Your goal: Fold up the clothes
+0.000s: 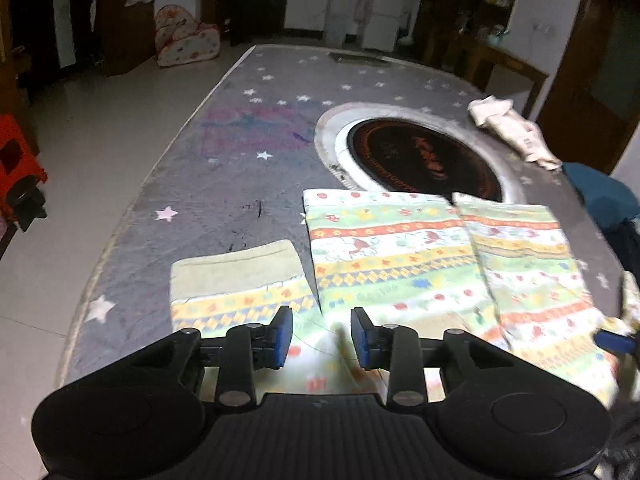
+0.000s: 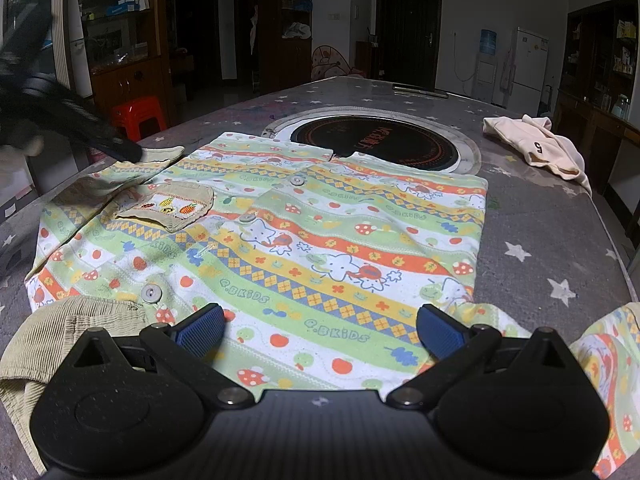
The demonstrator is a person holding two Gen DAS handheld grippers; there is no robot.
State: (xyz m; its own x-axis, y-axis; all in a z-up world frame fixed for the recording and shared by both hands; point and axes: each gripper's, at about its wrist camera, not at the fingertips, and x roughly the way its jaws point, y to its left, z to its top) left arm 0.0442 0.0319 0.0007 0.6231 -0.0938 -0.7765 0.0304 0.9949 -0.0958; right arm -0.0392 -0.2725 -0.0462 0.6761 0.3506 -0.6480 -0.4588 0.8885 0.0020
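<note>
A: Nearest first, what do the right tongs (image 2: 320,330) have in them?

B: Nothing. Their blue pads are spread wide and released, hovering just over the near part of the patterned shirt (image 2: 304,248), which lies front up on the table (image 2: 552,224). The khaki collar (image 2: 68,332) sits just to the left of them.

A: And the left tongs (image 1: 321,338)?

B: Also parted, with a narrower gap, and nothing caught between the pads. They hang over the shirt (image 1: 400,264) near its left sleeve (image 1: 236,284), whose khaki cuff points away from them.

A: Is the shirt flat?

B: Mostly. 3 buttons show down the front, and the khaki pocket (image 2: 176,206) lies to the left of them. The sleeve at the right edge is bunched up.

A: Farther out?

B: The shirt's far hem touches the rim of the round cooktop (image 2: 376,140) set in the table. A cream garment (image 2: 540,152) lies crumpled well apart at the far right
</note>
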